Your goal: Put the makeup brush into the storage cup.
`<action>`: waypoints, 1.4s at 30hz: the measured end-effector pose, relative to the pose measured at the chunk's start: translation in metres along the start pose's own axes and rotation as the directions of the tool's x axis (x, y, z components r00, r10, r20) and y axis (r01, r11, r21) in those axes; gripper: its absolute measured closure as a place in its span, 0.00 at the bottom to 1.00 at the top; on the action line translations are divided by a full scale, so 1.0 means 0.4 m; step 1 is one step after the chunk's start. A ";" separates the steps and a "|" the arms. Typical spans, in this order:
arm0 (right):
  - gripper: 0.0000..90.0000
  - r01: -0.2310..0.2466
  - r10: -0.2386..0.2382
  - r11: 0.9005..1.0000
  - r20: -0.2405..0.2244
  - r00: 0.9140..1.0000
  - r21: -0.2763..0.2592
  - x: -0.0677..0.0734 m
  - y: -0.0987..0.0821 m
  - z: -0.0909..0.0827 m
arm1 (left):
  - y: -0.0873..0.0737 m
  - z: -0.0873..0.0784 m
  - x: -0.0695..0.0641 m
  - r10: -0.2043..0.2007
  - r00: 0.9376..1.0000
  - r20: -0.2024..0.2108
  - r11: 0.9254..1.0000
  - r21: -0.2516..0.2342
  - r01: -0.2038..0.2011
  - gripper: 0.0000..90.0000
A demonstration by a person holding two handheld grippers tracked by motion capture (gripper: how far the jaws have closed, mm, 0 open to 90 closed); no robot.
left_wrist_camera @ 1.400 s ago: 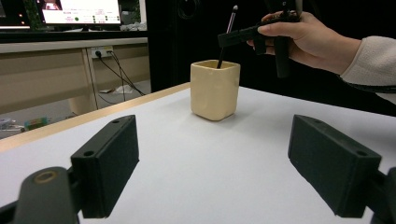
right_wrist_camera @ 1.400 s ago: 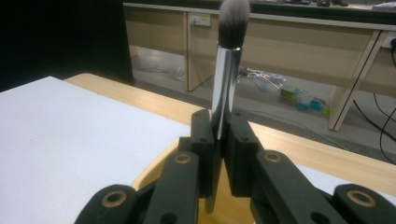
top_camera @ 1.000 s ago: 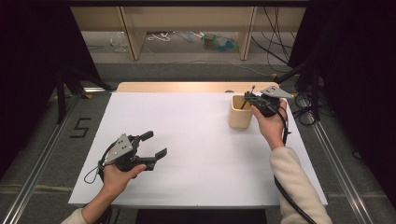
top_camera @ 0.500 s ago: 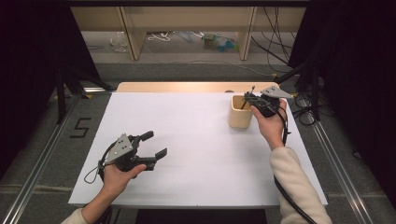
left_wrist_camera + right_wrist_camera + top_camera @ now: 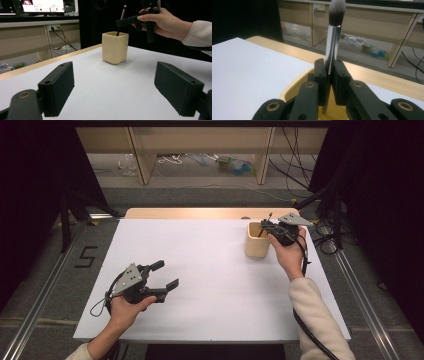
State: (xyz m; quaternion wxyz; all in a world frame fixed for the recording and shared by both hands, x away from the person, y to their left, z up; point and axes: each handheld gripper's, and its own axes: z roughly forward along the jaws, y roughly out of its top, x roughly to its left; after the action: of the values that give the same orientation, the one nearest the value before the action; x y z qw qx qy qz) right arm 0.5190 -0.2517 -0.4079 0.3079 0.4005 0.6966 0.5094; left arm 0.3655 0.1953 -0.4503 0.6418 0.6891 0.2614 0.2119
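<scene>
So, white table (image 5: 210, 270), dark room; right gripper (image 5: 328, 75) pinches a silver-handled makeup brush (image 5: 333, 37) upright over the cream cup (image 5: 115, 47); left gripper (image 5: 162, 276) gapes empty.

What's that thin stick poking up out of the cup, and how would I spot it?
Start at the white table and look toward its far right side, where a cream square cup stands. Rising out of the cup is a makeup brush, pinched by the right gripper. It is the one thing with a shiny silver collar and a dark, white-tipped tuft of bristles on top.
</scene>
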 end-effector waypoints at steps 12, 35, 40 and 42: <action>0.93 -0.008 0.008 1.000 -0.004 1.000 0.013 0.001 -0.005 0.003 | 0.000 0.000 0.000 0.001 1.000 0.000 1.000 0.001 -0.001 0.18; 0.93 -0.002 0.002 1.000 -0.006 1.000 0.020 -0.002 -0.013 0.008 | 0.000 0.000 0.000 -0.001 1.000 0.001 1.000 -0.002 0.001 0.18; 0.55 0.003 -0.003 1.000 -0.007 1.000 -0.020 -0.002 -0.013 0.010 | 0.000 0.000 0.000 0.000 1.000 0.000 1.000 -0.002 0.000 0.18; 0.25 0.030 -0.029 0.998 0.015 0.999 -0.053 -0.003 -0.012 0.016 | 0.000 0.000 0.000 0.001 1.000 0.000 1.000 0.000 -0.001 0.18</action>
State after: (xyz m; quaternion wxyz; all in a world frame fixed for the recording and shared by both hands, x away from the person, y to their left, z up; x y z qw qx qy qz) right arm 0.5239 -0.2507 -0.4142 0.3310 0.3854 0.6864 0.5203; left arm 0.3654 0.1953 -0.4502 0.6417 0.6891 0.2612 0.2124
